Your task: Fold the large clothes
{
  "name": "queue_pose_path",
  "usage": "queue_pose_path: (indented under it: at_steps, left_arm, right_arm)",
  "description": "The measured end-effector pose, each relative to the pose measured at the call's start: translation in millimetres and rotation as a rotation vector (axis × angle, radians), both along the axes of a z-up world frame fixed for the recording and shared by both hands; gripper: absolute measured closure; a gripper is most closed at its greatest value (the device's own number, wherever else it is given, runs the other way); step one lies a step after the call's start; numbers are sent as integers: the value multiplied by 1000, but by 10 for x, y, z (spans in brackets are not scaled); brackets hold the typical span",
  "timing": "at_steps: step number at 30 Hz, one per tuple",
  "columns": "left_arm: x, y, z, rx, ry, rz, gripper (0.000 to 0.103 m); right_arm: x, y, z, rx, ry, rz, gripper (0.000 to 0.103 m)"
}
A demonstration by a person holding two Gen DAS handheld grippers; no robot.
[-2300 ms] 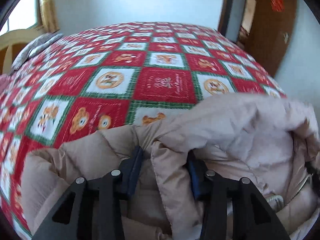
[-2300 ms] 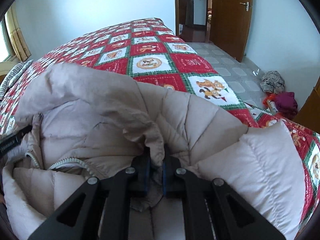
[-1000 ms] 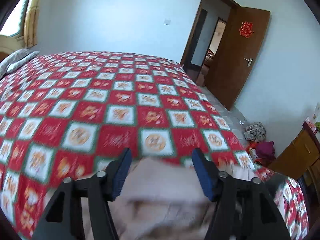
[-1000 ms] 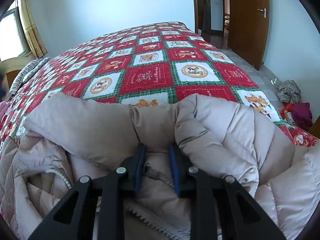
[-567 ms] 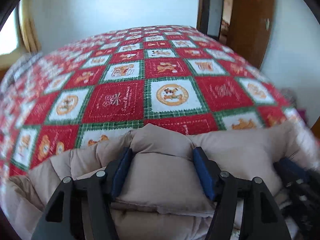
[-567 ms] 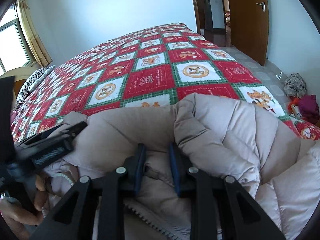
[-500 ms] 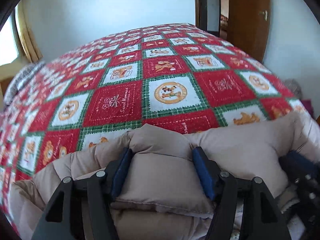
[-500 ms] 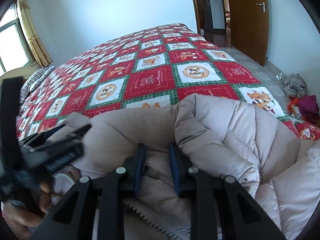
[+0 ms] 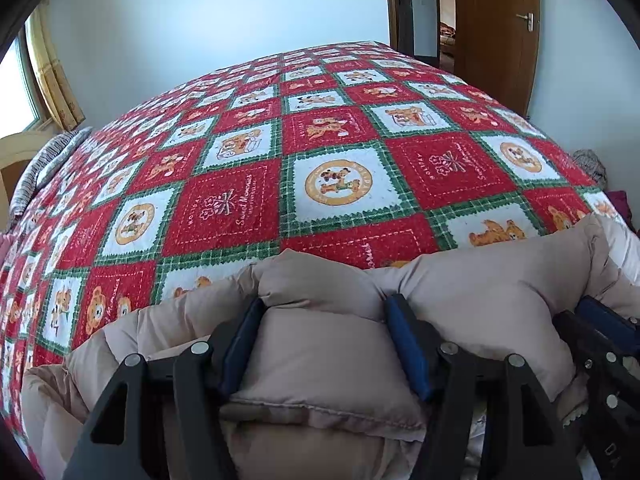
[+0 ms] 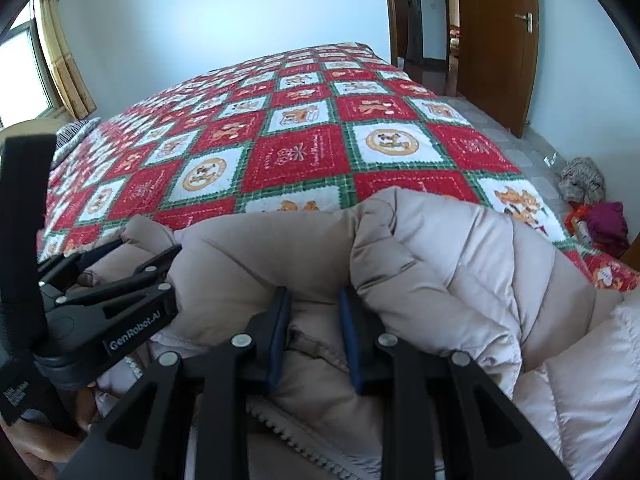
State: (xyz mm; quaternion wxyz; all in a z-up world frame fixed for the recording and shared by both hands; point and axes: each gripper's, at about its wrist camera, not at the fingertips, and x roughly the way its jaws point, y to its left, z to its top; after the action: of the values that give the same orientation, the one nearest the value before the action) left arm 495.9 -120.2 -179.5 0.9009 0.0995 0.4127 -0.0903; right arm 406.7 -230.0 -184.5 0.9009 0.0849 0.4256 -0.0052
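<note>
A beige puffer jacket (image 9: 480, 288) (image 10: 460, 264) lies bunched at the near edge of a bed with a red, green and white quilt (image 9: 224, 208) (image 10: 296, 156). My left gripper (image 9: 325, 304) has its blue pads pressed on both sides of a thick puffy fold of the jacket. In the right wrist view the left gripper (image 10: 148, 246) sits at the left, a hand (image 10: 36, 452) below it. My right gripper (image 10: 313, 294) is shut on a narrower fold near the zipper (image 10: 280, 420). In the left wrist view the right gripper (image 9: 580, 312) shows at the right edge.
The quilt stretches far ahead of the jacket. A brown door (image 10: 496, 40) stands open at the back right. Bundles of clothes (image 10: 600, 216) lie on the tiled floor to the right. A striped pillow (image 9: 44, 160) and a curtained window (image 10: 68, 76) are at the left.
My left gripper came down from high over the bed onto the jacket, close to the left of my right gripper, then held still. The right gripper kept its place and its hold.
</note>
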Motion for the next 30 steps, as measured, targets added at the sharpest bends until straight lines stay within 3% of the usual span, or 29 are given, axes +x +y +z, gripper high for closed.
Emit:
queue_pose_path:
  at_steps: [3, 7, 8, 12, 15, 17, 23, 30]
  left_arm:
    - [-74, 102, 129, -46, 32, -23, 38]
    - [-591, 559, 717, -204, -49, -108, 38]
    - [-777, 730, 880, -243, -68, -132, 37]
    - [-1473, 1409, 1281, -371, -73, -192, 30]
    - [-1997, 1885, 1378, -452, -44, -231, 26]
    - [-2318, 2160, 1365, -474, -35, -220, 26]
    - [-3196, 2812, 1178, -500, 8, -175, 26]
    - [-3924, 3196, 1148, -460, -20, -133, 26]
  right_arm:
    - [-44, -74, 105, 37, 20, 1, 75]
    - [-618, -230, 627, 99, -127, -10, 69]
    - [-835, -280, 778, 109, -156, 4, 62]
    - [-1756, -495, 1253, 91, -236, 37, 57]
    - [-2569, -733, 1531, 70, -282, 12, 39]
    - [-3035, -855, 1629, 36, -288, -19, 34]
    - [-4087, -1114, 1631, 38, -181, -20, 33]
    - [-4411, -1048, 1192, 74, -49, 11, 33]
